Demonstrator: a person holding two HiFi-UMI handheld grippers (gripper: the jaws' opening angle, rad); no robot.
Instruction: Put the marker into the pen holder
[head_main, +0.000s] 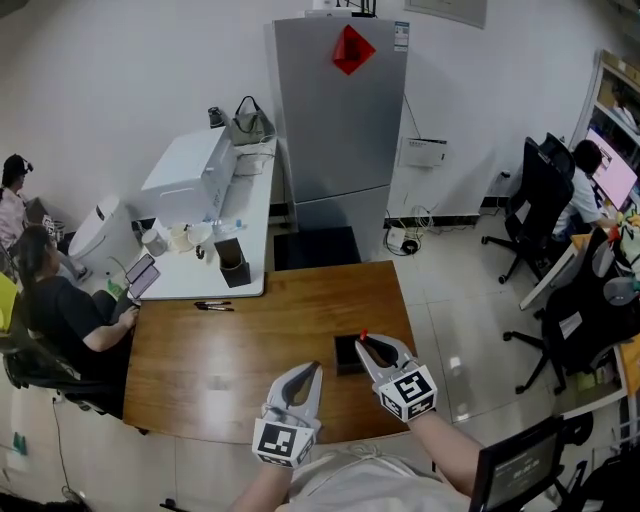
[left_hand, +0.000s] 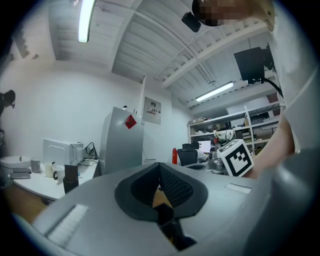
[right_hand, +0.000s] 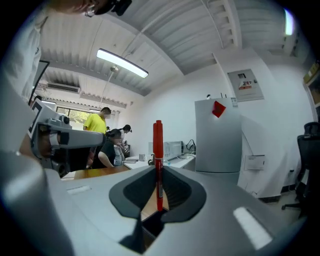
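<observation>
My right gripper is shut on a red marker, which sticks out past the fingertips. It hovers at the right edge of the black pen holder on the wooden table. In the right gripper view the marker stands upright, pinched between the jaws of that gripper. My left gripper is just left of the holder, near the table's front edge. In its own view the left gripper has its pads together with nothing between them.
A white desk adjoins the table's far side, carrying a printer, a second black holder and loose pens. A grey fridge stands behind. A seated person is at the table's left end, and office chairs stand right.
</observation>
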